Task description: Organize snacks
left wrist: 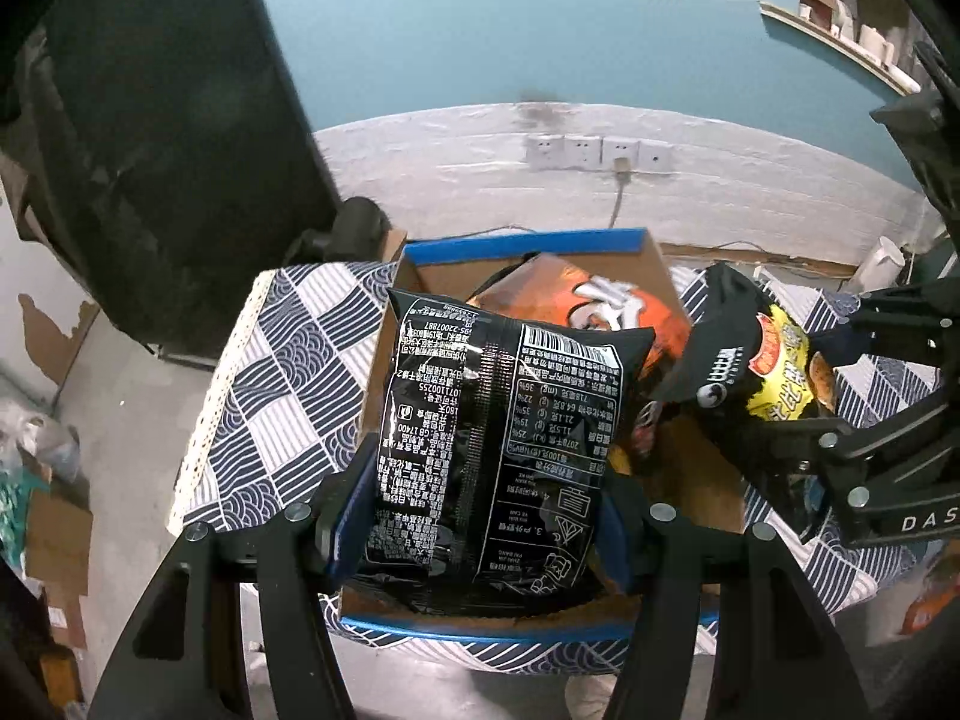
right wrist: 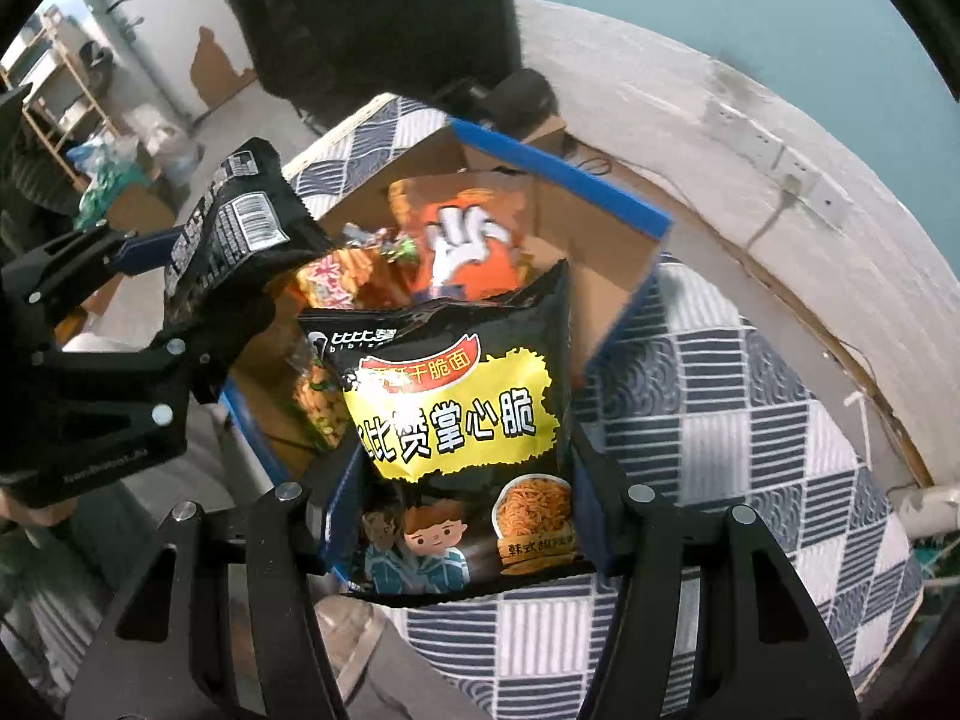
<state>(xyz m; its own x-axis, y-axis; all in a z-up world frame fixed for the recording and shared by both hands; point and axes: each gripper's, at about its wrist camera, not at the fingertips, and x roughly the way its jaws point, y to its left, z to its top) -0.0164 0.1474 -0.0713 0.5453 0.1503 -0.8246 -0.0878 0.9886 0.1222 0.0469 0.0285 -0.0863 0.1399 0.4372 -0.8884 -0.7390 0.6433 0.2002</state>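
Pinched between the left gripper's (left wrist: 480, 540) blue pads, a black snack packet (left wrist: 498, 450) shows its back: white Chinese print, a nutrition table and a barcode, hanging just ahead of the fingers over the cardboard box (left wrist: 654, 276) with blue-taped rims. Beside it, the right gripper (right wrist: 468, 534) clamps a black-and-yellow packet (right wrist: 462, 420) reading "比比赞掌心脆" with "bibiz…" above, two cartoon boys and a noodle bowl. Beyond both grippers an orange bag (right wrist: 468, 228) lies inside the box, on the checked cloth (left wrist: 288, 372) covering the bench.
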